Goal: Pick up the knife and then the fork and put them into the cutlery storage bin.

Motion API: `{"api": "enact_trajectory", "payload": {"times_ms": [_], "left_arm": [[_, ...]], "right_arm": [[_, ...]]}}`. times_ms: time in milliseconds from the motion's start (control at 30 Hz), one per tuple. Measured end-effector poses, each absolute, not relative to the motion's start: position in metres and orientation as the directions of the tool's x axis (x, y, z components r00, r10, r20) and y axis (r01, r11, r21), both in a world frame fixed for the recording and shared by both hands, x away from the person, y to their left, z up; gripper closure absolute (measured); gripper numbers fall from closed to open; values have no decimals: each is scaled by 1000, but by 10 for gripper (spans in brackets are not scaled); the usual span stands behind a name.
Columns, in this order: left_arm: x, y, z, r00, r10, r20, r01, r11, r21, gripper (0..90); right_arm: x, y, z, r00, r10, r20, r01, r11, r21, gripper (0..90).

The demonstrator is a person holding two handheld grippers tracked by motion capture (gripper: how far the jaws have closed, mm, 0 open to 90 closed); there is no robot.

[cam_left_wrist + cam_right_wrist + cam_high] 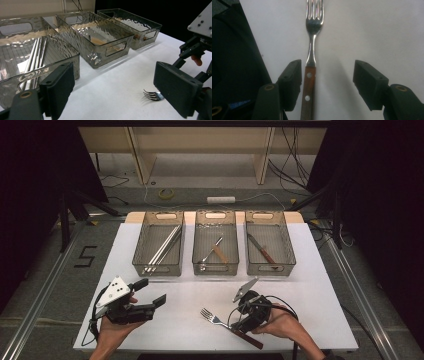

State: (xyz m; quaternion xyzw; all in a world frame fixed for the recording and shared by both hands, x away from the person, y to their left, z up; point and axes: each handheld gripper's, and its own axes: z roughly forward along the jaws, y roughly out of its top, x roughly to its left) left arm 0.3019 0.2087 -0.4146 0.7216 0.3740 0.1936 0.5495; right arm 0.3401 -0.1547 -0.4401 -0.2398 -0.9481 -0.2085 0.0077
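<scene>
A: What sits nearest the bottom edge of the high view?

B: The right gripper (239, 321), lower right of centre, lowered over the fork (220, 322). The wooden handle lies between its parted jaws, just beside one pad and well clear of the other, so nothing is clamped.

A: And where does the fork lie?

B: Flat on the white table (310, 285), tines toward the upper left of the frame.

A: The left gripper (152, 292)?

B: Lower left, held above the table, jaws wide with nothing between them.

A: Farther back?

B: Three clear bins in a row across the middle: the left bin (138, 251) holds metal rods, the middle bin (196, 251) a wooden-handled utensil, the right bin (289, 251) a knife.
</scene>
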Motion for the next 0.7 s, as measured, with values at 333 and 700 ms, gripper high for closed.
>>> {"api": "enact_trajectory", "payload": {"times_ms": [333,700], "left_arm": [[302,208,-415,645,753,-130,326,-117,938,168],[302,208,-415,645,753,-131,326,-117,938,167]], "right_arm": [[333,-156,-444,-887,448,114,457,812,364,439],[325,-156,-448,-893,433,119,447,828,339,510]]}}
